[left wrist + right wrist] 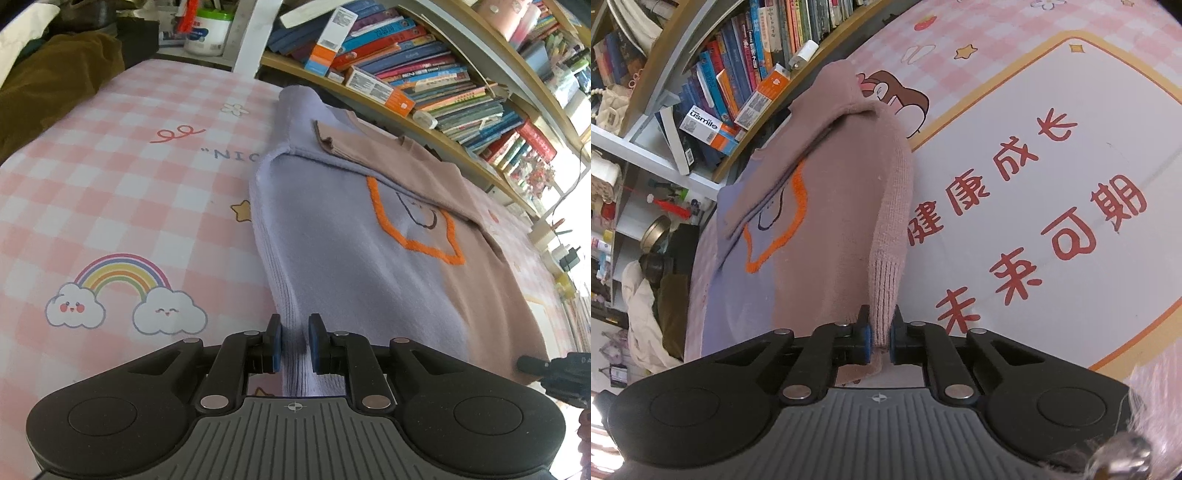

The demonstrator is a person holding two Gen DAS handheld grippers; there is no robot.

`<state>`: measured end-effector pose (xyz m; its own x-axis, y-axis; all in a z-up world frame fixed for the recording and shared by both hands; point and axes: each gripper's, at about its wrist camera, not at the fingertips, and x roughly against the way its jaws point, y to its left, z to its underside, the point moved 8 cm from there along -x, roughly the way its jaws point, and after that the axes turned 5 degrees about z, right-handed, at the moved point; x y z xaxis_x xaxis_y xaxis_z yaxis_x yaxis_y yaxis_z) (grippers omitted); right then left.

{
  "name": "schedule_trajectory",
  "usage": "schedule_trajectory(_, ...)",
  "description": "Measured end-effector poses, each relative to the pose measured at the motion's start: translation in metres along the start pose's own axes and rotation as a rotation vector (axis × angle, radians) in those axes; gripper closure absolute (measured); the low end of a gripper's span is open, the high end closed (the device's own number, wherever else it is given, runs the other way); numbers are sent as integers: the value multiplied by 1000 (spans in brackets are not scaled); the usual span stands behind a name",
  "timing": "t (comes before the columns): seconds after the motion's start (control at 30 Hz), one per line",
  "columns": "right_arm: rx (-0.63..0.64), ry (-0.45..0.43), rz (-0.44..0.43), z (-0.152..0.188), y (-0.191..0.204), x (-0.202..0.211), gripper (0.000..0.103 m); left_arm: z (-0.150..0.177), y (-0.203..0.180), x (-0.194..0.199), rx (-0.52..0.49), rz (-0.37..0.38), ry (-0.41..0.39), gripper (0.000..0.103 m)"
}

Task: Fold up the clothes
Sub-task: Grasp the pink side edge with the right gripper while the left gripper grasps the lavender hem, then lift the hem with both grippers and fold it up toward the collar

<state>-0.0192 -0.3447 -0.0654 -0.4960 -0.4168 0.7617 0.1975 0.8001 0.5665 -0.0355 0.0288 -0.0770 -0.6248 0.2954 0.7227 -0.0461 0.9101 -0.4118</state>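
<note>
Sweater [351, 266] hem pinched in both jaws, lower edge hidden behind left gripper [294, 345], right gripper [880, 338].

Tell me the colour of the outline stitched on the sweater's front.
Orange outline on the sweater, clearest in the left wrist view.

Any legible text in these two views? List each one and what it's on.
"NIC", cut off by the sweater: pink checked sheet.
"健康成长" and "未来可期": white panel of the sheet.
"usmile": white box on the bookshelf.
Book spines, the other boxes and the tub label: too small or blurred to read.
</note>
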Motion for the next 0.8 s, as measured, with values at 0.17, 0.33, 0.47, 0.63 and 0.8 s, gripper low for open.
schedule_trajectory(0.17, 9, 15, -19, -2, -2, -1, 95, 2, -2, -1, 14, -10, -25, 88)
schedule_trajectory(0.33, 73, 22, -10, -1, 0, 0, 97, 7, -5, 6, 44, -18, -42, 97)
schedule_trajectory(0.47, 104, 7, -29, 1, -1, 12, 97, 11, -8, 13, 64, -25, -51, 98)
schedule_trajectory(0.63, 101, 10, -64, 6, -12, 30, 97, 19, -13, 22, 92, -29, -62, 98)
schedule_trajectory(0.8, 87, 20, -87, 15, -26, 47, 97, 39, -23, 35, 133, -19, -57, 98)
